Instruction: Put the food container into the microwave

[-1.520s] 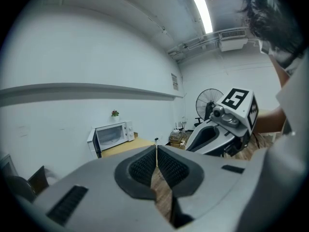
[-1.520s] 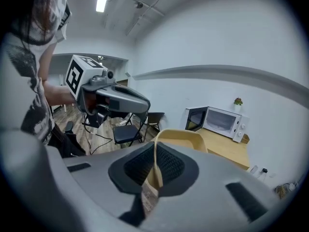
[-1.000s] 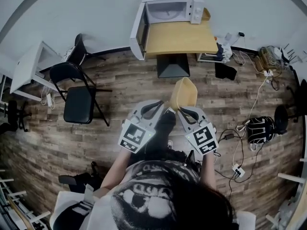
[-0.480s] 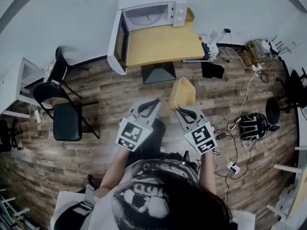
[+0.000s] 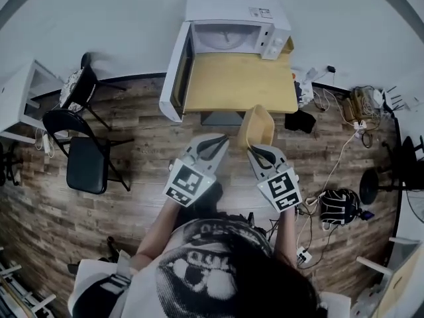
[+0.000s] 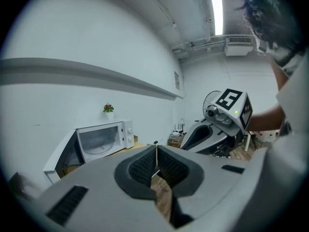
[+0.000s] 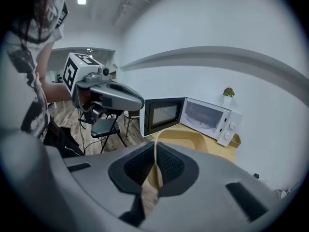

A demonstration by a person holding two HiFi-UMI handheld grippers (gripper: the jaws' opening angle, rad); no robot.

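Note:
A white microwave point(image 5: 232, 25) stands at the back of a wooden table point(image 5: 238, 85), its door point(image 5: 174, 71) swung open to the left and its cavity point(image 6: 99, 140) empty. My right gripper point(image 5: 254, 151) is shut on the rim of a yellow food container point(image 5: 257, 126), which hangs in the air at the table's front edge. In the right gripper view the container point(image 7: 186, 141) stretches ahead of the jaws toward the microwave point(image 7: 207, 117). My left gripper point(image 5: 220, 140) is shut with nothing in it, just left of the container and not touching it.
A black folding chair point(image 5: 86, 161) and a second chair point(image 5: 79, 88) stand left of the table beside a white desk point(image 5: 16, 101). Cables and a dark bag point(image 5: 341, 204) lie on the floor to the right. A small plant point(image 7: 228, 93) sits on the microwave.
Both grippers and the container have travelled across the floor toward the table. The container now reaches the table's front edge. The grip has not changed.

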